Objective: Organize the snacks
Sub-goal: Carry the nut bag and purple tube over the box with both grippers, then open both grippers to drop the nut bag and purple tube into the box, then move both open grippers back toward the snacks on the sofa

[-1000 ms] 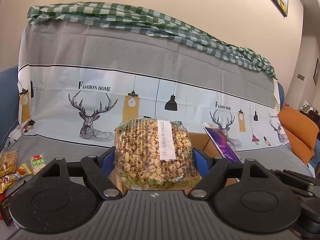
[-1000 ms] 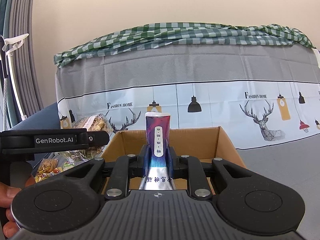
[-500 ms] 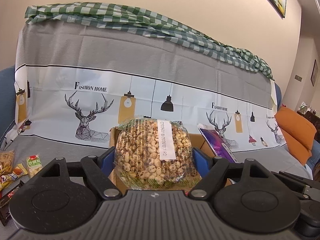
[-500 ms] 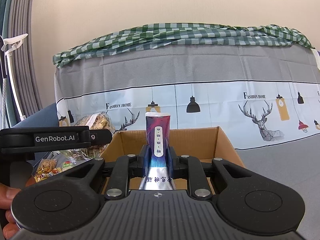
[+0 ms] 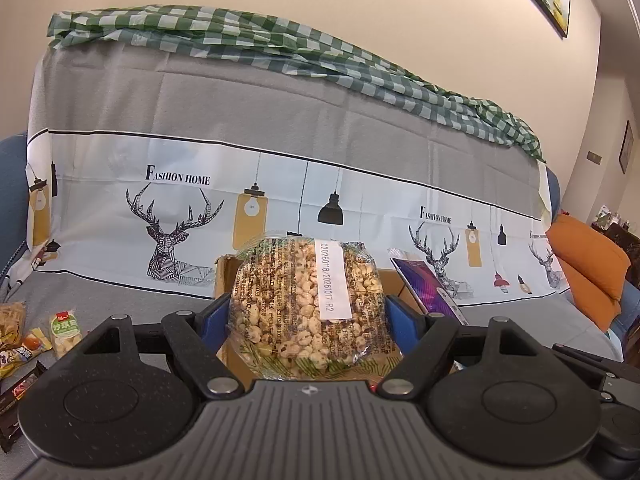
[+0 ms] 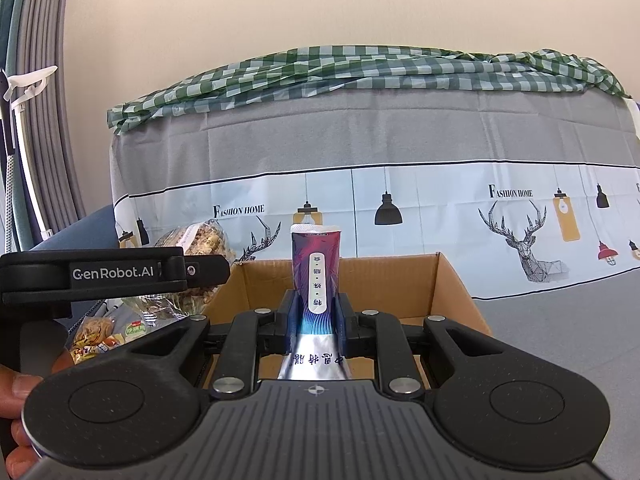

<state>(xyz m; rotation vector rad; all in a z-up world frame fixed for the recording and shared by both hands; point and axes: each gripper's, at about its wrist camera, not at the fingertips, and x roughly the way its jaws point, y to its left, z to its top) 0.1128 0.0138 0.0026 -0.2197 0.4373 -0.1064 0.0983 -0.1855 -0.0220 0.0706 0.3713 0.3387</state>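
My left gripper is shut on a round clear bag of puffed grain snacks with a white label, held upright in front of the cardboard box. My right gripper is shut on a purple pouch, upright over the open cardboard box. In the left wrist view the purple pouch shows tilted at the right of the box. In the right wrist view the puffed snack bag and the left gripper's body sit at the left of the box.
Several small snack packets lie on the grey cover at the left. The sofa back behind carries a grey deer-print cloth and a green checked cloth. An orange cushion sits far right. A hand holds the left gripper.
In the left wrist view the background has shifted slightly left; both snacks stay gripped and the right wrist view is almost unchanged.
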